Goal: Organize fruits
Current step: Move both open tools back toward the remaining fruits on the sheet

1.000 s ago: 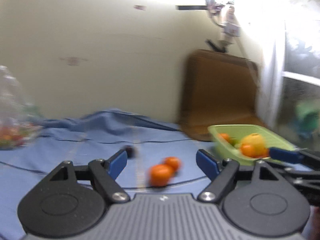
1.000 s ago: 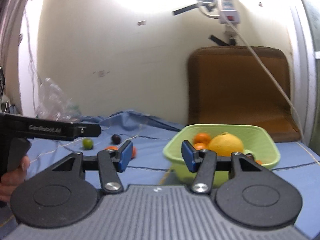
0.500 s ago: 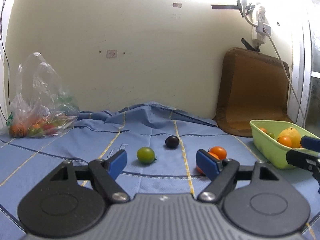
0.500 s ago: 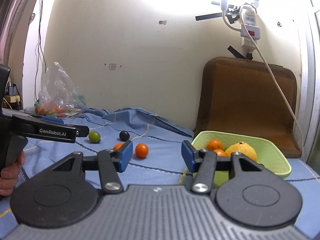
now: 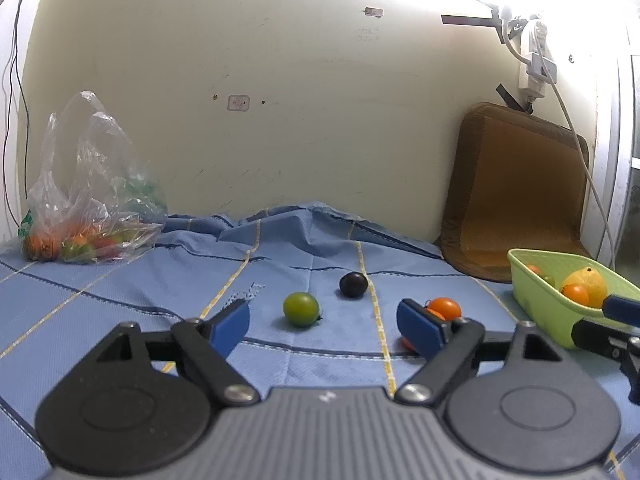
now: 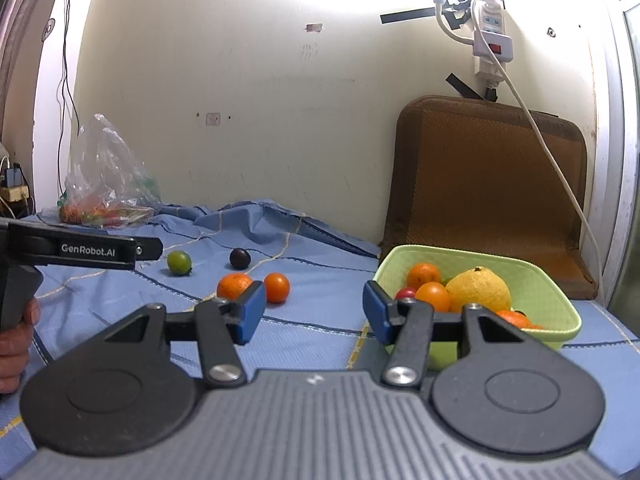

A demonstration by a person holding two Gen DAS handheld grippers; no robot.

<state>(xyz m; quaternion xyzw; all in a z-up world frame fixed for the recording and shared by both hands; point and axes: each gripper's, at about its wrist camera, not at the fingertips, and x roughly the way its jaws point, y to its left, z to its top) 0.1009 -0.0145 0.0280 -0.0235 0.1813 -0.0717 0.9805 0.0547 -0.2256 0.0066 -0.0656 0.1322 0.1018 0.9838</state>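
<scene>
My left claw (image 5: 323, 326) is spread wide with nothing between its blue fingers (image 5: 230, 326), hovering low over the blue cloth (image 5: 168, 280) that covers the surface. Just ahead of the gap, slightly left of centre, lies the green fruit (image 5: 301, 309); it is apart from both fingers. Farther on and a little right sits the dark plum (image 5: 353, 284), near the green one but not touching it. The two oranges (image 5: 445, 307) lie right behind my right-hand finger, which hides part of them.

From the right wrist view, my right claw (image 6: 314, 317) is also gaping and holds nothing. The nearer orange (image 6: 234, 285) sits just behind its left finger, with the smaller orange (image 6: 277, 287) just beside it; I cannot tell whether they touch. The green fruit (image 6: 179, 263) and the plum (image 6: 240, 258) lie farther back on the left, well apart from this claw. The green basket (image 6: 536, 280) stands ahead on the right, its near wall partly hidden by the right finger. Inside it I see a large yellow citrus (image 6: 478, 290), several oranges (image 6: 433, 297) and a small red fruit (image 6: 406, 293).

The left tool's body (image 6: 80, 249) reaches in from the left edge, with my hand (image 6: 14, 344) on its grip. A clear plastic bag (image 5: 88, 200) of mixed fruit rests against the wall at the far left.
</scene>
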